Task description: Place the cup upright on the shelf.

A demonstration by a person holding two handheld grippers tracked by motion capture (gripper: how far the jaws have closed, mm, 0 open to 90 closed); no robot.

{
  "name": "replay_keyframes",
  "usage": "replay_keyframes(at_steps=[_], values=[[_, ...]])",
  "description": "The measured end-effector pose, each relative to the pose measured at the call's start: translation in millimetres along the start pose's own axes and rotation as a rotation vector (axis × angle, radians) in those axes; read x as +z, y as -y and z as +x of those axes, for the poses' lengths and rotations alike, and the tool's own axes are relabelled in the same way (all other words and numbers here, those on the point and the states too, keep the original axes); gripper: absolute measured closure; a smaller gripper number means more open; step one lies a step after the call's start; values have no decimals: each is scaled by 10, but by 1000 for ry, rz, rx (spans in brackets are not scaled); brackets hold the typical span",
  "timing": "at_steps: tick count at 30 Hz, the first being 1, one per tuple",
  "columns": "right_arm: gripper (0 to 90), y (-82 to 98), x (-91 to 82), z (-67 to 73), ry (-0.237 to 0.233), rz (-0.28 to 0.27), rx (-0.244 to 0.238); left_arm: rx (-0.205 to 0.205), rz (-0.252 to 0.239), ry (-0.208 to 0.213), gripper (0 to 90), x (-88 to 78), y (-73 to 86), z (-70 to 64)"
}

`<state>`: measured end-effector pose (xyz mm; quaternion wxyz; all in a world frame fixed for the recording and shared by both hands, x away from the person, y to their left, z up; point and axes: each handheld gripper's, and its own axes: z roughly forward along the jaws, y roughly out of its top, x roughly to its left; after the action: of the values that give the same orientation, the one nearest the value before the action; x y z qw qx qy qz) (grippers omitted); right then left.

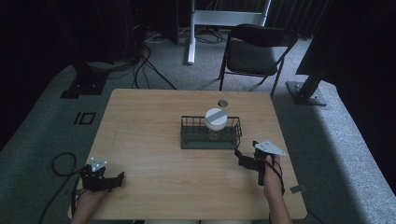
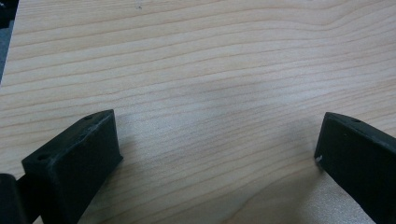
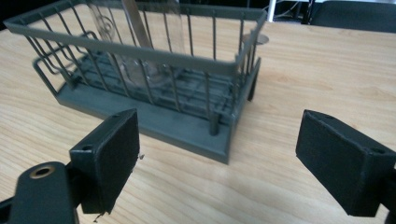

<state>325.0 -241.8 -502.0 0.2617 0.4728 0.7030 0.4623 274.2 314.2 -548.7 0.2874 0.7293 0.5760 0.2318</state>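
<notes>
A dark green wire basket sits on the wooden table, right of centre. A clear glass jar with a white lid stands upright inside it. In the right gripper view the basket lies just ahead, the jar visible through the wires. My right gripper is open at the basket's near right corner, nothing between its jaws. My left gripper rests near the table's front left, open over bare wood.
A small round grey disc lies on the table behind the basket. A black folding chair stands beyond the far edge. Cables run over the carpet at the left. A small grey tag lies near the table's right front corner.
</notes>
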Motion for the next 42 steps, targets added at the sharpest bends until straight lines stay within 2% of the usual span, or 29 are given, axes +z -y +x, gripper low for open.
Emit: replay_keyframes(at_steps=[16,24,32,42], values=[[132,193,57,-171,15,59,32,2,1,0,1,0,0,2],[132,286,54,-287,41,95,52,2,2,0,1,-1,0,2],[132,365,66,-367,88,133,67,2,1,0,1,0,0,1],[132,428,89,-376,118,179,71,2,1,0,1,-1,0,1]])
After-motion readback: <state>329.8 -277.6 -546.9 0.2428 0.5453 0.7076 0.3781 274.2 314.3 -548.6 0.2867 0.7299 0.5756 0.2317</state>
